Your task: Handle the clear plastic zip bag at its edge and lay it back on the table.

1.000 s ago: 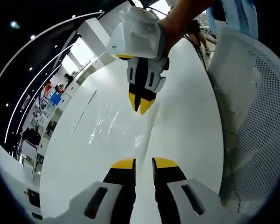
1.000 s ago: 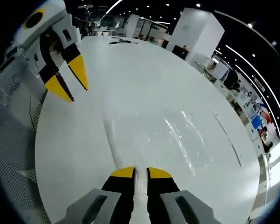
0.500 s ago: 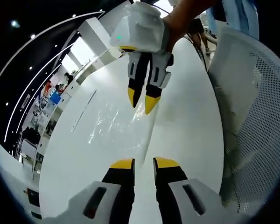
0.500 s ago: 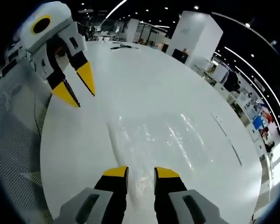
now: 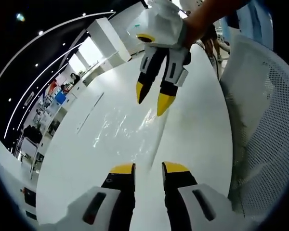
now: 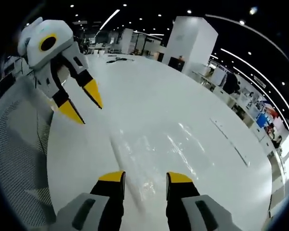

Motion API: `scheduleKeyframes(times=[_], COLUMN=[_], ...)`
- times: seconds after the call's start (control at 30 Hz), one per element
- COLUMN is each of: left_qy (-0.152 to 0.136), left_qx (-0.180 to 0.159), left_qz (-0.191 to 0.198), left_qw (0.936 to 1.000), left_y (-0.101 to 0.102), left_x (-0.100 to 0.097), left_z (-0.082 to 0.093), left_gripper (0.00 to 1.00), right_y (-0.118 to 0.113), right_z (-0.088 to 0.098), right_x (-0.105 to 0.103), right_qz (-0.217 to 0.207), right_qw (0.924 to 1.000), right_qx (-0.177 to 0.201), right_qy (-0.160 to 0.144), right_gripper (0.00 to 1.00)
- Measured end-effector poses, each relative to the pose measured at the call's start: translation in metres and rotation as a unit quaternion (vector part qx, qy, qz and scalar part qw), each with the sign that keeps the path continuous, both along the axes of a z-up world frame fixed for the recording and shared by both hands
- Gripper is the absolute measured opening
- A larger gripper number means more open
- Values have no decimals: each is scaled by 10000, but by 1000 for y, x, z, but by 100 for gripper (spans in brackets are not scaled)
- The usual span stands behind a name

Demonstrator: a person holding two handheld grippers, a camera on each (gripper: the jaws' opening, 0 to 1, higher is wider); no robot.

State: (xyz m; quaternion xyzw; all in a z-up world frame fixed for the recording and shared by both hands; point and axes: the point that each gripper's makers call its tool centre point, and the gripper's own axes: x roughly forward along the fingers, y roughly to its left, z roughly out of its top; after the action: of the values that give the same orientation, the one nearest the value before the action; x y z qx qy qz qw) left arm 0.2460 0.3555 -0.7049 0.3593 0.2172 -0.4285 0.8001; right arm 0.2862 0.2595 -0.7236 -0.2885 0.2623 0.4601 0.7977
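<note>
The clear plastic zip bag [image 6: 154,154] lies flat and crinkled on the glossy white table [image 6: 149,96], apparently untouched. The right gripper [image 6: 145,177] spreads its jaws over the bag's near edge; the left gripper [image 6: 84,103] hangs apart-jawed at ten o'clock. A white mesh chair [image 5: 265,120] shows beside the table.

Your grippers [image 5: 148,167] [image 6: 145,176] match — white shells, black fingers [image 5: 123,185], yellow tips; the left one [image 6: 82,100] carries a yellow-ringed black disc — the right [image 5: 153,96] too
</note>
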Motion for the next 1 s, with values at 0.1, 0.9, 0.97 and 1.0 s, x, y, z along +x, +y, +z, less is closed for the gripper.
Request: scheduleKeyframes(times=[0.1,0.9,0.97,1.0], left_qy=[24,94,122,143], left_qx=[-160,-770,-819,-833], left_qz=[96,605,636,655], left_qw=[9998,9952,9945,9943], left_y=[-1,5,6,6], left_x=[2,6,5,5], left_z=[3,12,12,11], left_gripper=[25,51,54,55], right_y=[0,-6,-7,-8], right_z=[4,29,29,29], right_x=[1,-3,-4,-5], right_qz=[4,-470,-500,-530], right_qw=[9999,9957,9954,9953], right_qx=[96,614,630,643], right_qy=[-139,-516,-513,-500], right_gripper=[38,65,68,70])
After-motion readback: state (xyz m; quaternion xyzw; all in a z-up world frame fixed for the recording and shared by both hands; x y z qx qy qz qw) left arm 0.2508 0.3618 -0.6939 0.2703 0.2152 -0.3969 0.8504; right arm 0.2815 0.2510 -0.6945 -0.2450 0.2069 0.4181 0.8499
